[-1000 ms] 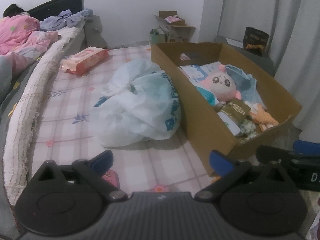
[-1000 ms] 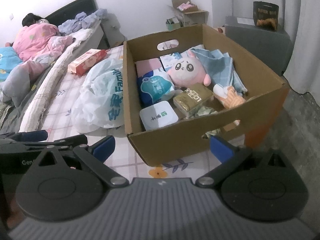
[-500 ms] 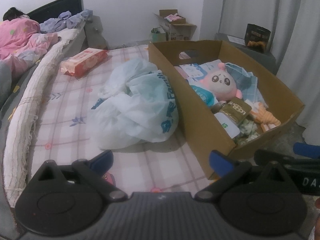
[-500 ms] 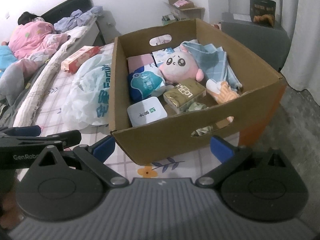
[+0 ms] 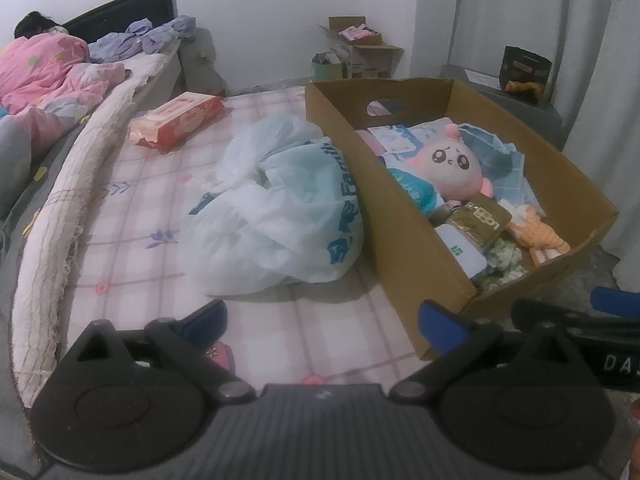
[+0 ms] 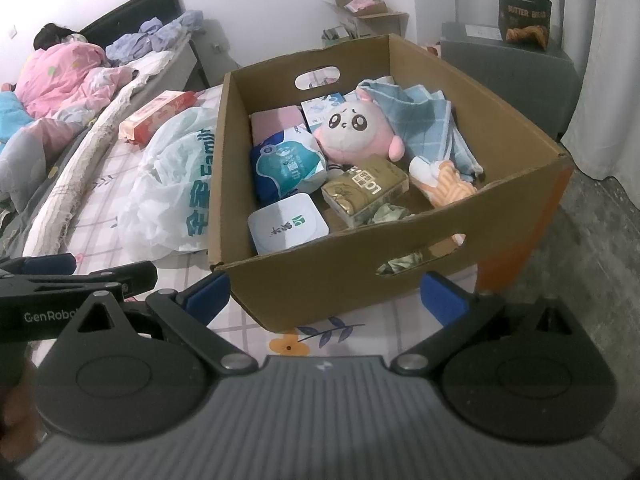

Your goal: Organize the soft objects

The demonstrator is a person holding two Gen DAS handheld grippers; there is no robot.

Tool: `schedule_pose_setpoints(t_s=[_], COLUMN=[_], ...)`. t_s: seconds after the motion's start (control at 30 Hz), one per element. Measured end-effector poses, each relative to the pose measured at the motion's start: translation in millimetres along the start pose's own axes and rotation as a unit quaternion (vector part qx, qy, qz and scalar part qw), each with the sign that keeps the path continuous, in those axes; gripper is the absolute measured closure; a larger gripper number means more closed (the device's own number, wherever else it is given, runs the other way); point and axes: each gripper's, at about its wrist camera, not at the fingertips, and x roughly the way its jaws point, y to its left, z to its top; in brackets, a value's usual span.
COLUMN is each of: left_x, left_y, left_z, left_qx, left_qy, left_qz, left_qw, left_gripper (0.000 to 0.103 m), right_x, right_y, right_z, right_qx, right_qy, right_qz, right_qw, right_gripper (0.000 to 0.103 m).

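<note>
Both tools spread and empty, short of the cardboard box [image 6: 400, 264] on the bed [image 5: 132, 248].

I hold the left tool [image 5: 322, 320] and right tool [image 6: 324, 292] wide apart, carrying nothing. I would reach over the near wall and pinch the pink plush [image 6: 352, 130] by its body. My right view shows the white pouch [image 6: 288, 229] and tissue pack [image 6: 366, 190] fully; my left shows the plastic bag [image 5: 280, 208] and red wipes pack [image 5: 178, 120].

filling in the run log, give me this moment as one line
left tongs: open, empty | right tongs: open, empty, facing cardboard box | pink plush: in box | plastic bag: beside box
</note>
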Motion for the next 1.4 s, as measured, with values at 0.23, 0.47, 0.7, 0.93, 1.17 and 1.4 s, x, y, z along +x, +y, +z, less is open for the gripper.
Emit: schedule_pose_setpoints(t_s=[0.23, 0.47, 0.7, 0.93, 1.17, 1.4], left_x=[-1, -3, -4, -4, -4, -3], left_y=[4, 9, 13, 14, 16, 16], left_z=[1, 2, 3, 2, 2, 1], left_qx=[-0.010, -0.021, -0.029, -0.030, -0.032, -0.033], left_qy=[0.001, 0.000, 0.003, 0.002, 0.004, 0.006], left_qz=[0.002, 0.003, 0.003, 0.003, 0.003, 0.003], left_qw=[0.9999, 0.9998, 0.9996, 0.9995, 0.9995, 0.9994], left_gripper=[0.001, 0.001, 0.001, 0.001, 0.001, 0.001], right_x=[3, 2, 1, 2, 2, 5], right_y=[3, 9, 12, 14, 13, 16], right_z=[5, 10, 11, 12, 12, 13], right_qx=[-0.011, -0.020, -0.022, -0.023, -0.023, -0.025], right_qy=[-0.001, -0.004, -0.003, -0.003, -0.003, 0.000], right_qz=[0.000, 0.002, 0.003, 0.003, 0.002, 0.004], right_qw=[1.000, 1.000, 1.000, 1.000, 1.000, 1.000], right_gripper=[0.001, 0.001, 0.001, 0.001, 0.001, 0.001])
